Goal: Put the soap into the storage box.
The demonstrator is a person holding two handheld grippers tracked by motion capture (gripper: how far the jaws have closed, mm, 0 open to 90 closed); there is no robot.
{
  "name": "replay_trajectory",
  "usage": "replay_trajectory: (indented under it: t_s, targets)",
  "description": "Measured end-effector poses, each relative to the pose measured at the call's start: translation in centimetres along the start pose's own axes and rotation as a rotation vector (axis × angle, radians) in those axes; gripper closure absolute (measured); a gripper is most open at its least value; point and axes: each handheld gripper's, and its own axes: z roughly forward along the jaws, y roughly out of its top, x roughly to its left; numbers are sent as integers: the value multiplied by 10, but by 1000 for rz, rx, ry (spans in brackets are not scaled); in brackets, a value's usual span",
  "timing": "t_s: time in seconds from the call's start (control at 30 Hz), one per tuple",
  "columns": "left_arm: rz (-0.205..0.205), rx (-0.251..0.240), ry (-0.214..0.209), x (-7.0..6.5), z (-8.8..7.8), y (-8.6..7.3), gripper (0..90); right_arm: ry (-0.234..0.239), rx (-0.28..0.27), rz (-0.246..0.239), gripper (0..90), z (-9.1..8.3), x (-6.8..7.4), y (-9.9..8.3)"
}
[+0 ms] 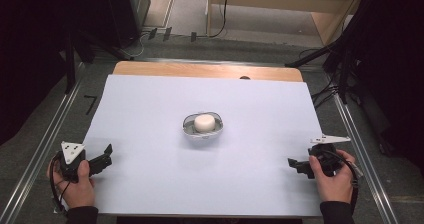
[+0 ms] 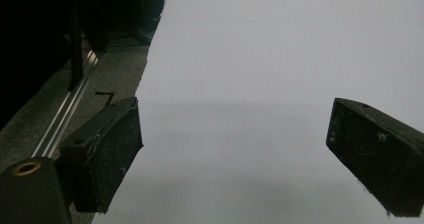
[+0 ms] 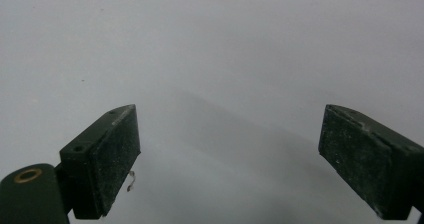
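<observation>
A small bowl [image 1: 202,126] holding a white puck [image 1: 205,122] is sitting mid-desk [image 1: 150,184], well apart from both grippers. Left gripper [image 1: 107,153] and right gripper [image 1: 291,162] are gaping, empty. The bowl is probably light, rigid, slippery; pinching its rim looks safest.

No readable text, label, brand or number on anything (all surfaces plain).

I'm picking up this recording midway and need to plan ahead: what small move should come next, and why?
Probably bring one hand-held gripper, say the right hand-held gripper, in toward the small bowl holding the white puck. Both the right and the left hand-held gripper sit open and empty at the table's near corners, far from it.
</observation>
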Motion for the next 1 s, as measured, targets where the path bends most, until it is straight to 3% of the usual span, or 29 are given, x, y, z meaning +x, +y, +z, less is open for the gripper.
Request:
replay_trajectory:
  t_s: [0.4,0.53,1.0]
  targets:
    - [11,7,2,-1,0,0,81,1,-47,8,95,-7,-12,-25]
    - [15,8,3,-1,0,0,81,-8,-94,5,95,-11,-15,-38]
    - [17,3,6,-2,0,0,81,-15,-164,60,97,-23,-27,-69]
